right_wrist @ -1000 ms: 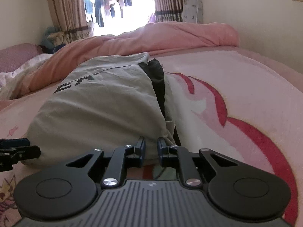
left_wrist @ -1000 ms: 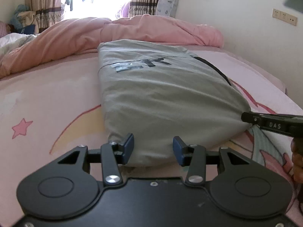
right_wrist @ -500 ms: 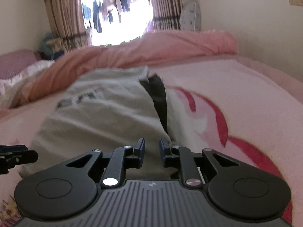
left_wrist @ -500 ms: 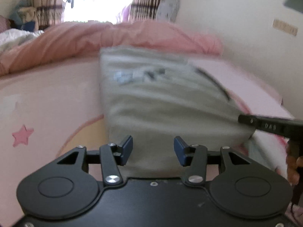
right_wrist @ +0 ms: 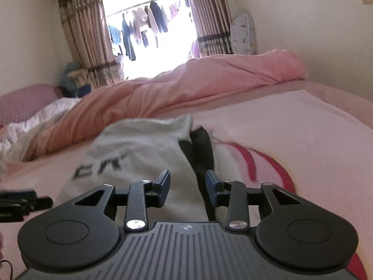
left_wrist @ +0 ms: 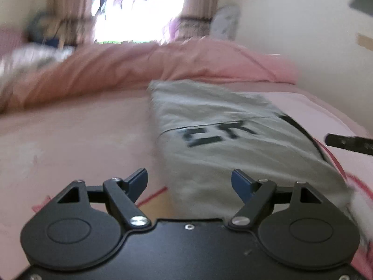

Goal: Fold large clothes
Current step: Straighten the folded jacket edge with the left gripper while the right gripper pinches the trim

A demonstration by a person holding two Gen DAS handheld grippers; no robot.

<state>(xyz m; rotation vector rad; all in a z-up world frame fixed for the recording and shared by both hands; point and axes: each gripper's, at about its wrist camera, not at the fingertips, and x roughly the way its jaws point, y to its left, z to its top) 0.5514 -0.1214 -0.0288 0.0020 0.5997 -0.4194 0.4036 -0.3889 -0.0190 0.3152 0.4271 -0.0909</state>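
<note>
Both grippers are seen with jaws just opened and nothing pinched: the left gripper [left_wrist: 189,182] spread wide, the right gripper [right_wrist: 187,186] parted less. The folded grey garment [left_wrist: 233,144] is laid flat on the pink bed sheet [left_wrist: 81,140], just beyond the fingertips.

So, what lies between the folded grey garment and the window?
A bunched pink duvet lies across the bed behind the grey garment, below the window; the right wrist view shows it clearly.

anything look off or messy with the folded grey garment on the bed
Mostly tidy. The grey garment lies folded on the pink bed sheet, but a black part sticks out along its right edge, so that side is uneven.
</note>
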